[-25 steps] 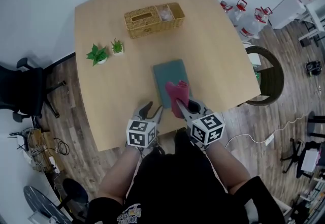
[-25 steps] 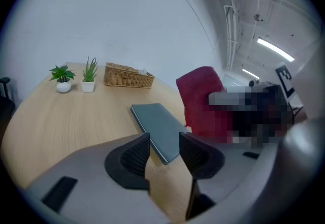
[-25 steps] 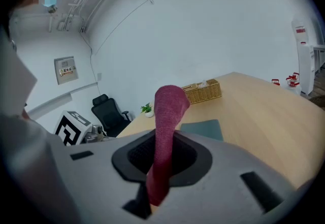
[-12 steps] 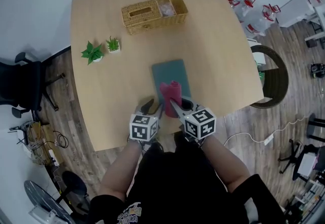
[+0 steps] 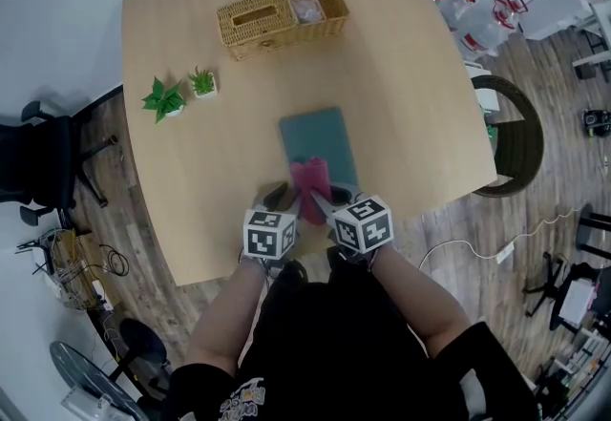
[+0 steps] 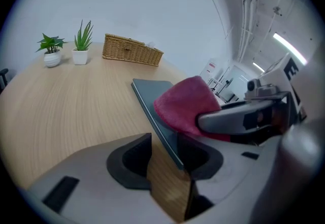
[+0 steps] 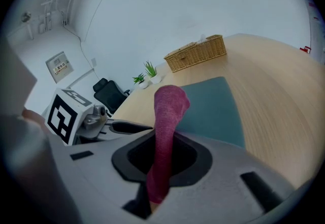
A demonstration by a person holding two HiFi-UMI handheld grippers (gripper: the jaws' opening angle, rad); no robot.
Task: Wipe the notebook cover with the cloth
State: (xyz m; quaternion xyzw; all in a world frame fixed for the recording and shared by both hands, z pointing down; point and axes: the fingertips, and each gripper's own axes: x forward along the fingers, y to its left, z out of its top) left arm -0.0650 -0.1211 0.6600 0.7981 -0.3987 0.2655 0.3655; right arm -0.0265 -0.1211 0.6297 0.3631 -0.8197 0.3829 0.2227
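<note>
A teal notebook (image 5: 318, 140) lies flat on the wooden table (image 5: 410, 94), in front of me. My right gripper (image 5: 323, 203) is shut on a pink cloth (image 5: 310, 182), which stands up out of the jaws (image 7: 167, 111) over the notebook's near end (image 7: 213, 103). Just to its left, my left gripper (image 5: 279, 199) is low at the notebook's near left corner. Its jaws have just been closing. The notebook's edge (image 6: 152, 93) runs between them, and the pads do not press on it. The cloth (image 6: 185, 103) hangs beside them.
A wicker basket (image 5: 282, 20) stands at the table's far side, with two small potted plants (image 5: 162, 99) to its left. A black office chair (image 5: 38, 166) is off the left edge and a round wicker chair (image 5: 511, 137) off the right.
Both grippers have sunk toward the table. The cloth has come down over the notebook's near end, and the left gripper now straddles the notebook's corner.
</note>
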